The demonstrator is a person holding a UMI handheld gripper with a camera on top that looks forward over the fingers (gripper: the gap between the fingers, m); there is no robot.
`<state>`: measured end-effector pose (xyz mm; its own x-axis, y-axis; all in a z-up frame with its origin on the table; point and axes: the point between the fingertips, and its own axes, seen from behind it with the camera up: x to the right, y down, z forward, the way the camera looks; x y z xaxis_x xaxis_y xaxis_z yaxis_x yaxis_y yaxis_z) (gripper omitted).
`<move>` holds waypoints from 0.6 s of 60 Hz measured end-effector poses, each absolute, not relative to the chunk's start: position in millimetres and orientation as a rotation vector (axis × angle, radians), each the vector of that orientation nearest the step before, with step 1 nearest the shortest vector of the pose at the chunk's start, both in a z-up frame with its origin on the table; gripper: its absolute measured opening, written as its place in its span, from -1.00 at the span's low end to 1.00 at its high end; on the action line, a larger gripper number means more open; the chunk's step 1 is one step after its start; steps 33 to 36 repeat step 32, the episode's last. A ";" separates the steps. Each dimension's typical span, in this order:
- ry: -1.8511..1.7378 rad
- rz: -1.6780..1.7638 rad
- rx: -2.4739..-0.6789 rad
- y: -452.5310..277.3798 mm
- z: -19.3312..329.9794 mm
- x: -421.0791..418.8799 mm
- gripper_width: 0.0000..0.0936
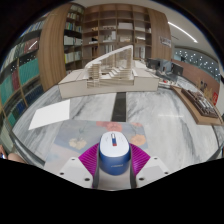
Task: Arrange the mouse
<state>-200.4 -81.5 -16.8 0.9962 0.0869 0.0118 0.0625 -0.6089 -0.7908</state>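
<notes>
The tongs (113, 172) are seen closed on the mouse (113, 153), with a magenta pad (88, 163) pressed against its left flank and the other pad against its right flank. The mouse is white and grey with a blue band across its rear and a dark scroll wheel on its top; it is held between the fingers at the 6 o'clock position, its nose directed toward 12 o'clock. A mouse mat (80, 133) with a pale patterned print is located directly beneath and ahead of the mouse, on the marble-patterned bench (160, 115). A white sheet (50, 117) is laid at 10 o'clock from the mouse, near the mat. A dark strip (119, 105) is seen at 12 o'clock, running away across the bench. Beyond it, an architectural model (100, 75) of pale wood is positioned at the far end of the bench. Bookshelves (115, 30) are visible behind the model.
</notes>
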 end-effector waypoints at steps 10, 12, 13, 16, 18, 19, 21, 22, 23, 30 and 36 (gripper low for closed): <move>-0.138 0.088 -2.266 -81.6 -18.1 -199.0 0.26; -0.127 0.106 -2.296 -85.4 -18.3 -195.3 0.52; -0.121 0.118 -2.309 -88.3 -17.4 -193.4 0.59; -0.108 0.154 -2.302 -94.1 -6.4 -186.7 0.81; -0.110 0.165 -2.282 -98.1 3.6 -180.6 0.80; -0.112 0.170 -2.273 -101.7 8.3 -175.8 0.80; -0.117 0.183 -2.267 -110.1 14.7 -166.6 0.80; -0.116 0.190 -2.265 -114.9 17.6 -162.2 0.80; -0.114 0.198 -2.264 -120.0 20.3 -157.5 0.80; -0.065 0.223 -2.243 -152.7 34.6 -113.7 0.79; -0.041 0.215 -2.239 -159.7 36.2 -98.6 0.79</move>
